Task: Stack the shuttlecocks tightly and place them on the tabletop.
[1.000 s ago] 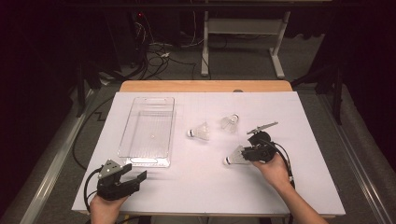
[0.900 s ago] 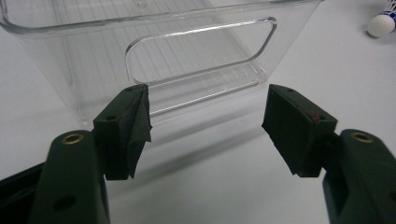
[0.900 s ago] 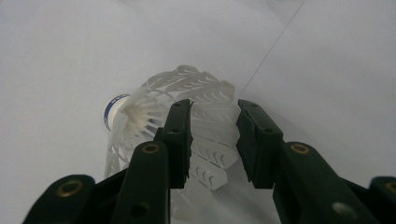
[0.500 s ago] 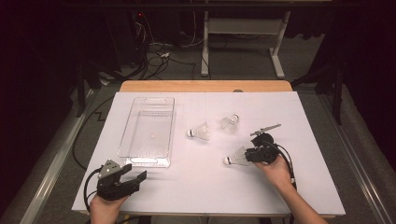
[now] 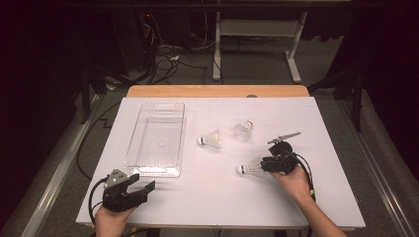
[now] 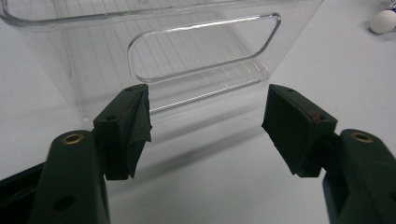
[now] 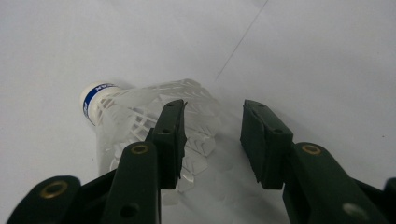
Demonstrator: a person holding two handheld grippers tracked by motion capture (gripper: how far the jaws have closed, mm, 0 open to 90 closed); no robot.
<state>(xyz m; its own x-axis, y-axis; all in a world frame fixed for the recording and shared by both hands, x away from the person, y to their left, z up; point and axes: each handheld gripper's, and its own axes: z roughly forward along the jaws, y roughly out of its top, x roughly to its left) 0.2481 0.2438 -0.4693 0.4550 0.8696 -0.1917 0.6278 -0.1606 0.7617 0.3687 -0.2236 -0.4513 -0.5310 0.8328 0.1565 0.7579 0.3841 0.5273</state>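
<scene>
Reaching in from the near right edge of the table point(image 5: 326, 197), the person's right hand point(image 5: 295, 181) lies low on the white surface, forearm angled up and to the left, with the right gripper point(image 5: 266, 164) pointing left at a white shuttlecock point(image 5: 250, 168). That shuttlecock lies on its side, its cork tip with a blue band aimed left and its skirt toward the gripper. In the right gripper view the jaws are parted around the edge of the skirt point(image 7: 154, 121): one jaw stands over the mesh, the other over bare table just beside it, with a gap between them, so nothing is clamped yet.

Over at the near left corner, the left hand point(image 5: 110, 219) sits at the table's edge, the left gripper point(image 5: 146, 186) held level and pointing right and slightly away. Its jaws are spread wide with nothing between them, and the left gripper view looks straight at the handle cut-out of the clear plastic bin point(image 6: 196, 46) just ahead.

That bin point(image 5: 148, 168) stands lengthwise on the left half of the table; I can make out nothing in it beyond a small mark on its floor. Two more shuttlecocks rest mid-table, one point(image 5: 211, 138) just right of the bin, another point(image 5: 243, 130) near it, both well apart from either gripper.
</scene>
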